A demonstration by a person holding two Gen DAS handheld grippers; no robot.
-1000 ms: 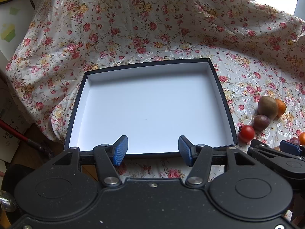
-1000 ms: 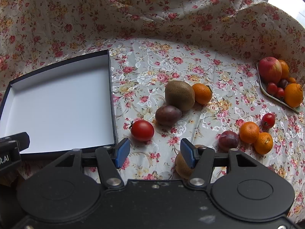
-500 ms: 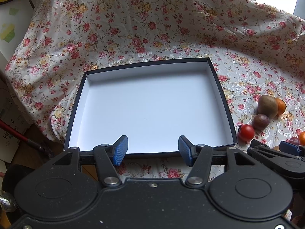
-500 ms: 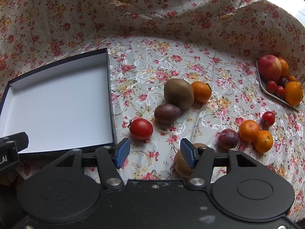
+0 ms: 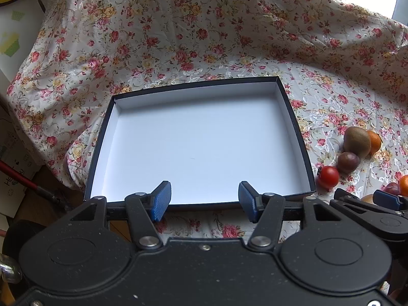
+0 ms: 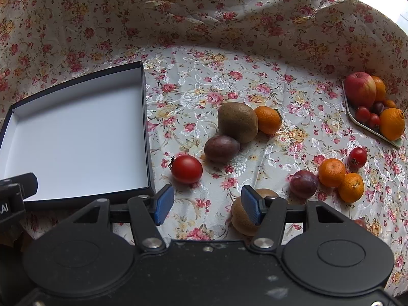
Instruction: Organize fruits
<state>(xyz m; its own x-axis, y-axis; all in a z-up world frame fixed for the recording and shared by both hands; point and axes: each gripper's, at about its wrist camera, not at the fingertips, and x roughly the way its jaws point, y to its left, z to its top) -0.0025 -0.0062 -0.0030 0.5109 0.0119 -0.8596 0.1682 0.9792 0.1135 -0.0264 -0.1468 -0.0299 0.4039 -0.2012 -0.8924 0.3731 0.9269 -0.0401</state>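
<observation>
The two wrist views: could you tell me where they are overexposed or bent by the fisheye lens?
Left wrist view: the window at the top right corner is blown out white, and the box rim bows outward. Right wrist view: the top right corner is overexposed too; the tablecloth curves like a bowl, while the tomato and kiwi are sharp with soft shadows.

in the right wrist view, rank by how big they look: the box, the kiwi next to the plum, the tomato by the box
1. box
2. kiwi
3. tomato, smaller though nearer the camera
</observation>
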